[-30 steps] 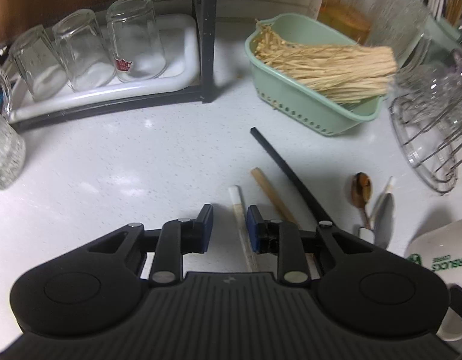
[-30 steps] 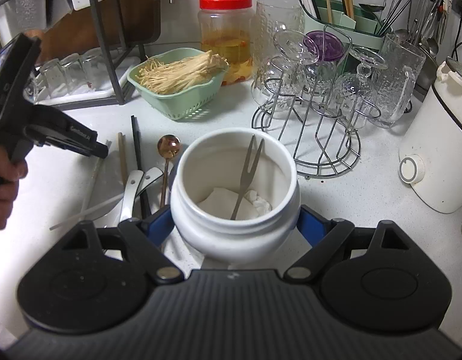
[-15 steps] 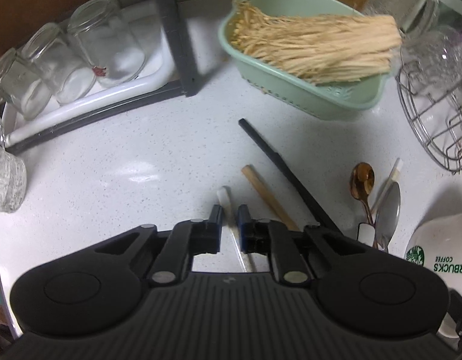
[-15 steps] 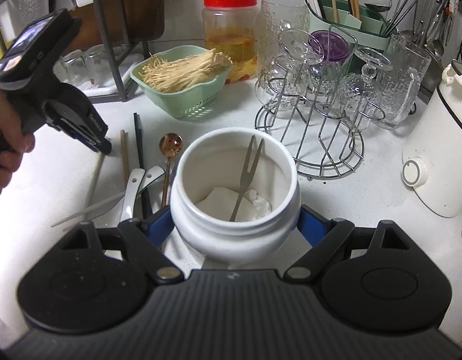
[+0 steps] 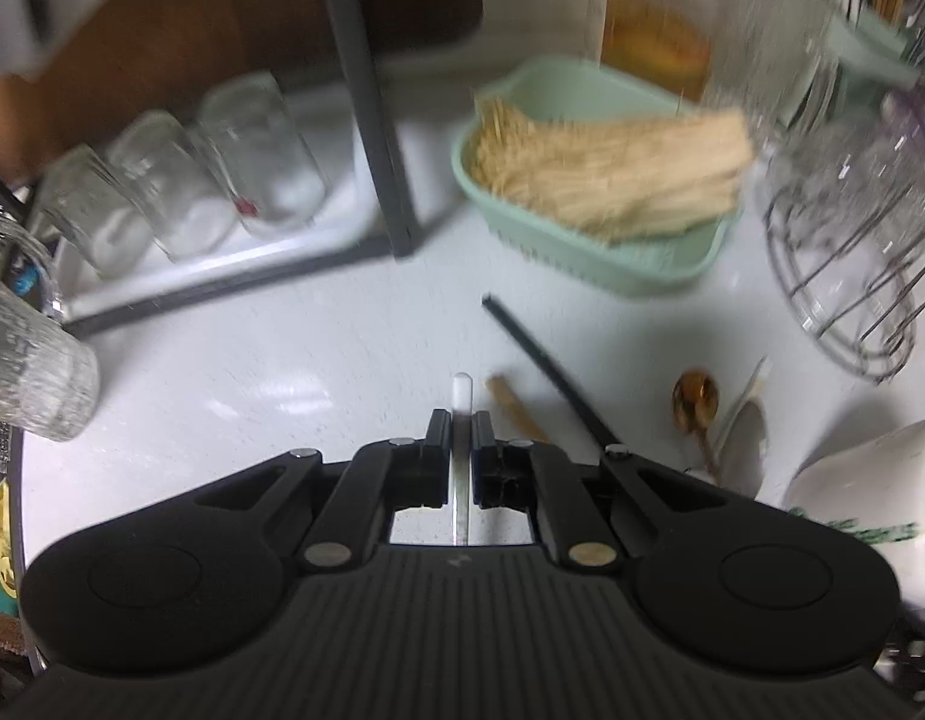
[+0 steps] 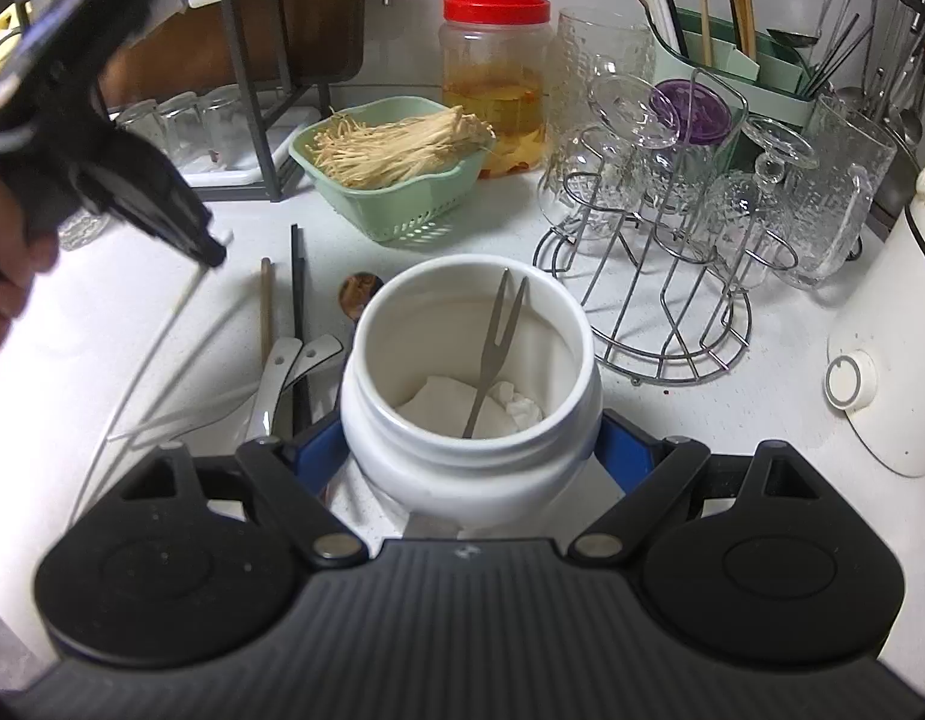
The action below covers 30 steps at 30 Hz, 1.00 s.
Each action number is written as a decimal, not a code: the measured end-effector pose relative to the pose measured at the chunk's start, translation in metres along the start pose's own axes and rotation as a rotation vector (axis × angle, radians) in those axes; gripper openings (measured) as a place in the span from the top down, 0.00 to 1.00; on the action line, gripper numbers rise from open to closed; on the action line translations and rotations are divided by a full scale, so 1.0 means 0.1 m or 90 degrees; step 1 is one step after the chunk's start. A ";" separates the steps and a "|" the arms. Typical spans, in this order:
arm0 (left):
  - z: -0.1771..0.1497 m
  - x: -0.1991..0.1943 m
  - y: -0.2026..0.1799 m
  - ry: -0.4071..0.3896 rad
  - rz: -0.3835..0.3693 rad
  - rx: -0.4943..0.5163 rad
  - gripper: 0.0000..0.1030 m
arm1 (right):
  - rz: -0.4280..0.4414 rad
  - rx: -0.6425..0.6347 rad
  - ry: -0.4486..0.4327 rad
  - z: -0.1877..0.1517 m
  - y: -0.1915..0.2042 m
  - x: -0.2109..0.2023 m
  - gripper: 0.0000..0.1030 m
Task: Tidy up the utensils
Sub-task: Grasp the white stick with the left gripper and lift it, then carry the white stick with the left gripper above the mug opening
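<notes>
One white chopstick [image 5: 461, 396] is pinched near its end as the left gripper [image 5: 460, 429] closes on it; the right gripper [image 6: 471, 444] clamps the white jar [image 6: 469, 360]. That long tail could swing, missing the jar mouth.

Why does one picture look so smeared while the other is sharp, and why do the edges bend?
Left wrist view: motion blur smears the green basket and upturned glasses. Right wrist view: the white jar is crisp; the left hand-held gripper is blurred. Both views: fisheye lenses curve the edges.
</notes>
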<state>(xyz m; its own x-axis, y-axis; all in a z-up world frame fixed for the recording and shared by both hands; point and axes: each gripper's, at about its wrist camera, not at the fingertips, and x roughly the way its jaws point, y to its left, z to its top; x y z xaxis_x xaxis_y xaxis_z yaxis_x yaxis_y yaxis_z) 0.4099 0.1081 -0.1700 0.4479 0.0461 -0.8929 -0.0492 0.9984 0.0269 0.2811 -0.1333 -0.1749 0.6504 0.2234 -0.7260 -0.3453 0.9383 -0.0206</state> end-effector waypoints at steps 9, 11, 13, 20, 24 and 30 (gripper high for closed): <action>-0.12 -0.65 0.00 -0.082 -0.029 -0.049 0.93 | 0.018 -0.016 -0.018 -0.03 -0.02 0.00 0.13; -0.17 -0.78 -0.02 -0.098 -0.037 -0.057 0.93 | 0.019 -0.016 -0.023 -0.04 -0.02 -0.01 0.13; -0.21 -0.90 -0.04 -0.113 -0.043 -0.062 0.93 | 0.022 -0.018 -0.027 -0.05 -0.02 -0.01 0.13; -0.33 -1.27 -0.15 -0.157 -0.070 -0.076 0.93 | 0.031 -0.031 -0.033 -0.05 -0.03 -0.01 0.13; -0.40 -1.41 -0.20 -0.175 -0.082 -0.093 0.93 | 0.036 -0.036 -0.036 -0.05 -0.04 -0.01 0.13; -0.51 -1.64 -0.26 -0.199 -0.103 -0.104 0.93 | 0.042 -0.046 -0.042 -0.06 -0.04 -0.01 0.13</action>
<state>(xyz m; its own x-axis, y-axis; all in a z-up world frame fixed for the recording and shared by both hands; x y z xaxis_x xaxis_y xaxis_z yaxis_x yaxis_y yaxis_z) 0.2921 0.0734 -0.0475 0.7105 -0.0798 -0.6992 -0.0849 0.9766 -0.1977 0.2777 -0.1390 -0.1784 0.6675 0.3028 -0.6802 -0.4345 0.9003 -0.0257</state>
